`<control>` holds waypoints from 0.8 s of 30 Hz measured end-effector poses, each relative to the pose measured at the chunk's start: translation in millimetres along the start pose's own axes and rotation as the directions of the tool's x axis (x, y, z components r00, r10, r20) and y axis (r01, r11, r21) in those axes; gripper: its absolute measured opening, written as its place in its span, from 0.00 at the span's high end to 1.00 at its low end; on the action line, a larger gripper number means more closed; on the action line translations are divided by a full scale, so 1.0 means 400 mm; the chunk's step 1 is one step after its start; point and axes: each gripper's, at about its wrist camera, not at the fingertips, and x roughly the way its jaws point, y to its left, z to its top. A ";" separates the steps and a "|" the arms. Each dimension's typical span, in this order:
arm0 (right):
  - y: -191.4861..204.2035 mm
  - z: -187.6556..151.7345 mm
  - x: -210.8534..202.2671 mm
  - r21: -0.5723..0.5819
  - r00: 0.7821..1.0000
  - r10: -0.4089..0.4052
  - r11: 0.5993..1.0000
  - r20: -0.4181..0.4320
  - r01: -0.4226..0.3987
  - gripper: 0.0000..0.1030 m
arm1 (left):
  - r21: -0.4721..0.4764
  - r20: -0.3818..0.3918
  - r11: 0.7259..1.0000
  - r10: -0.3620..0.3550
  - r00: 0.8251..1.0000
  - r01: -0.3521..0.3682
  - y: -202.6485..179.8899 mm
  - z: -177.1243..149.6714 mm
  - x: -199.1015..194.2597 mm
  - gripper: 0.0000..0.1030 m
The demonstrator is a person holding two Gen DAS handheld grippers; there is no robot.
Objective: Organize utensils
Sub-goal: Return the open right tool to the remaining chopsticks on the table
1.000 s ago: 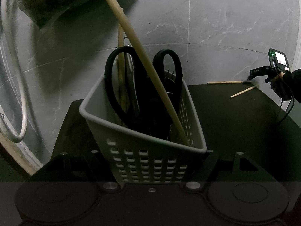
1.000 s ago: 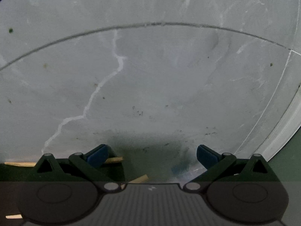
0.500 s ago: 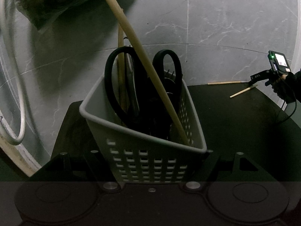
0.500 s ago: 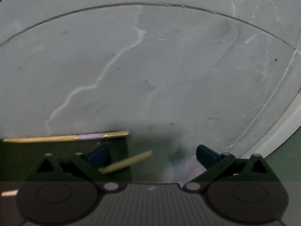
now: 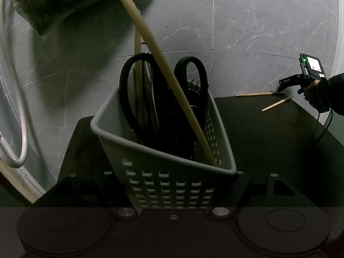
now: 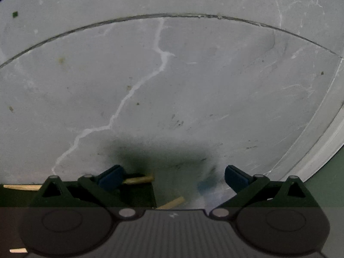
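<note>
A pale grey perforated basket [image 5: 150,148] stands tilted on the dark table, and my left gripper [image 5: 172,185] is shut on its lower end. Inside it are black-handled scissors [image 5: 129,99], a long wooden stick [image 5: 163,64] and other dark utensils that are hard to tell apart. Two wooden chopsticks [image 5: 253,94] [image 5: 277,103] lie at the table's far right corner by the wall. My right gripper [image 6: 173,175] hovers over that corner, open, blue pads [image 6: 111,177] wide apart. One chopstick end [image 6: 137,180] shows beside the left pad and another [image 6: 172,203] just below the gap.
A grey marble wall [image 6: 172,86] stands right behind the table [image 5: 268,139]. A white hose [image 5: 21,129] loops at the far left and a dark plastic bag [image 5: 53,0] hangs at top left. A person's sleeved hand [image 5: 318,94] holds the right gripper [image 5: 288,83].
In the right wrist view the chopsticks have slid lower and to the right compared with half a second ago. The left gripper and the basket have not moved.
</note>
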 end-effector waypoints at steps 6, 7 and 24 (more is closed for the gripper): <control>-0.031 -0.004 0.032 0.010 0.998 0.036 0.999 -0.045 -0.036 0.01 | -0.002 0.003 1.000 0.004 1.000 -0.003 -0.004 0.002 0.005 0.25; -0.029 -0.004 0.031 -0.008 0.998 0.038 0.999 -0.054 -0.039 0.02 | -0.002 0.003 1.000 0.003 1.000 -0.003 -0.004 0.001 0.005 0.25; -0.066 0.017 0.076 0.010 0.988 0.145 0.989 -0.056 -0.145 0.21 | -0.007 -0.002 1.000 0.019 1.000 -0.019 -0.015 0.005 0.001 0.25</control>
